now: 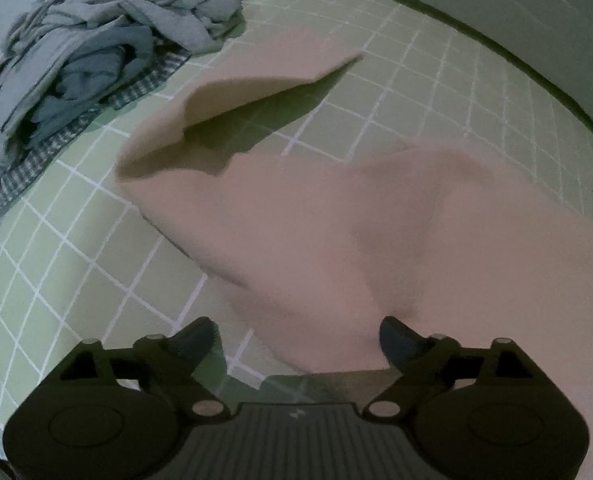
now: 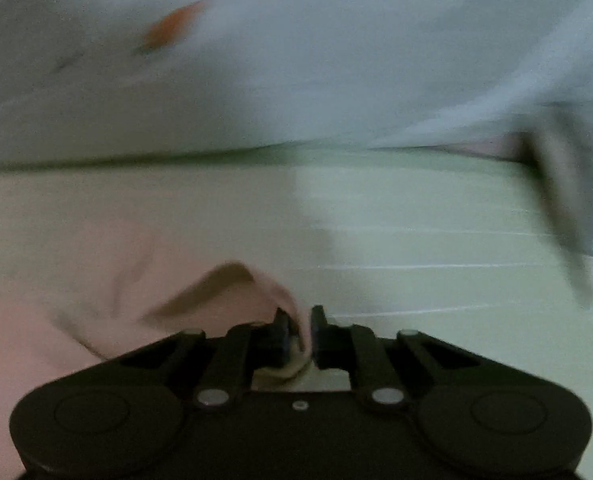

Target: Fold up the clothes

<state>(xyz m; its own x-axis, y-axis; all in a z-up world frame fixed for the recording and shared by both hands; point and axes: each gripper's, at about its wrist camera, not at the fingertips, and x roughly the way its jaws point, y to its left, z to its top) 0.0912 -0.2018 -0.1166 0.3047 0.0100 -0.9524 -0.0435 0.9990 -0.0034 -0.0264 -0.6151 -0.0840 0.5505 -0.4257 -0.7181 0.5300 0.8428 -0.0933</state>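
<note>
A pale pink garment (image 1: 316,216) lies partly lifted over the green gridded mat (image 1: 76,248), one corner curled up and casting a shadow. My left gripper (image 1: 296,336) is open, its fingers wide apart, with the pink cloth's near edge between and above them, not pinched. In the right wrist view my right gripper (image 2: 299,328) is shut on a fold of the pink garment (image 2: 96,264), which trails to the left. The view is blurred by motion.
A heap of grey and blue clothes (image 1: 96,40) with a checked piece lies at the mat's far left. A white wall (image 1: 496,8) borders the mat's far edge. In the right wrist view a large pale grey cloth (image 2: 296,60) with an orange mark fills the top.
</note>
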